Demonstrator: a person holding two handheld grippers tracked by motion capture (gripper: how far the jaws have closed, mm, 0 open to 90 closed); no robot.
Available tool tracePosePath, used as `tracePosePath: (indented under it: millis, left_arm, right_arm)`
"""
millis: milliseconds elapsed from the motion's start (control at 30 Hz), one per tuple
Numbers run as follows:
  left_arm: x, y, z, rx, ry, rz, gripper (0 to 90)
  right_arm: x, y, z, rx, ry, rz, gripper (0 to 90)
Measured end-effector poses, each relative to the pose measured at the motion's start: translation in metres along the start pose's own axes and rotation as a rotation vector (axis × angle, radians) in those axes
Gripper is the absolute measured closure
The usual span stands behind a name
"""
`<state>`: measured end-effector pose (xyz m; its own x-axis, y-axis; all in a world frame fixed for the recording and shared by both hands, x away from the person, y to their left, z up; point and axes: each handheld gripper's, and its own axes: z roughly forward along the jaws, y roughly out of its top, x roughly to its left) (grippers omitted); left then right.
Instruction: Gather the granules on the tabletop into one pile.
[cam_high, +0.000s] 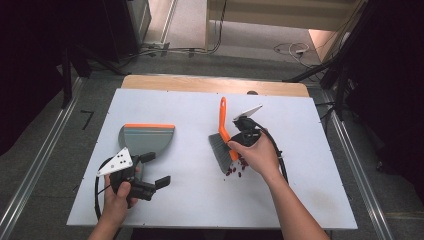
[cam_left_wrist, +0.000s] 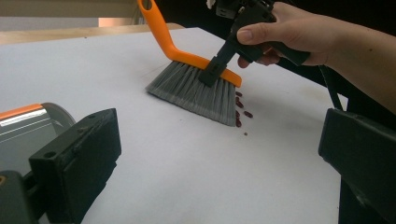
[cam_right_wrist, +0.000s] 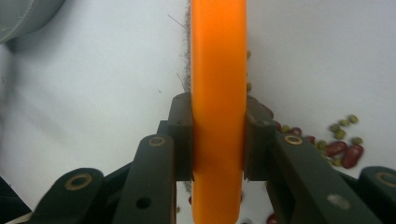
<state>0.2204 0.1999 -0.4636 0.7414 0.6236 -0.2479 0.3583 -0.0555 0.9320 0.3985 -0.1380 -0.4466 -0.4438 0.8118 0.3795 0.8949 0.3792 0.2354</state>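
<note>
A: On the white table (cam_high: 200, 200), right of centre — right gripper (cam_high: 239, 141) has its jaws closed tight on the orange back of the brush (cam_high: 220, 145). The right gripper view shows both pads pressed flat against the orange bar (cam_right_wrist: 218, 93), one on each side.

B: Brush attitude?

A: Grey bristles (cam_left_wrist: 198, 92) down and touching the table, orange handle (cam_high: 223, 112) angled up and away from the person. Beans (cam_high: 237, 167) lie in a small scatter just beside the bristles, on the side nearer the person's right hand (cam_high: 260, 155); dark red ones and a few green ones (cam_right_wrist: 345, 123) are on the table beside the jaws.

B: Left side?

A: Left gripper (cam_high: 152, 170) held in the left hand (cam_high: 117, 200), jaws wide apart and empty — nothing between them in the left gripper view. Grey dustpan (cam_high: 145, 140) with an orange edge (cam_high: 149, 126) lies flat on the table just beyond it, well apart from the brush and beans.
</note>
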Motion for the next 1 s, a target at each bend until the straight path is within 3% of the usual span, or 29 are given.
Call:
tracePosePath:
  millis: [333, 467, 600, 633, 767, 900, 1000]
  left_arm:
    - [0.000, 0.000, 0.000, 0.002, 0.001, 0.000, 0.4]
    - [0.000, 0.000, 0.001, 0.004, 0.003, 0.001, 0.4]
    - [0.000, 0.000, 0.002, 0.001, 0.001, -0.001, 0.4]
    - [0.000, 0.000, 0.002, 0.001, 0.002, -0.002, 0.4]
    - [0.000, 0.000, 0.002, 0.000, 0.003, -0.005, 0.4]
    - [0.000, 0.000, 0.002, 0.000, 0.003, -0.004, 0.4]
    - [0.000, 0.000, 0.002, -0.001, 0.004, -0.005, 0.4]
  right_arm:
    - [-0.015, -0.008, -0.009, -0.015, -0.001, 0.026, 68.5]
    - [-0.013, -0.011, -0.014, -0.039, 0.041, -0.029, 68.7]
    - [-0.003, -0.014, -0.024, -0.044, 0.041, -0.170, 68.7]
    - [0.001, -0.015, -0.028, -0.056, 0.021, -0.237, 68.7]
    - [0.016, -0.023, -0.044, -0.058, -0.034, -0.417, 68.7]
    - [0.032, -0.039, -0.052, -0.022, -0.059, -0.602, 68.7]
    - [0.040, -0.055, -0.048, 0.038, -0.061, -0.748, 68.6]
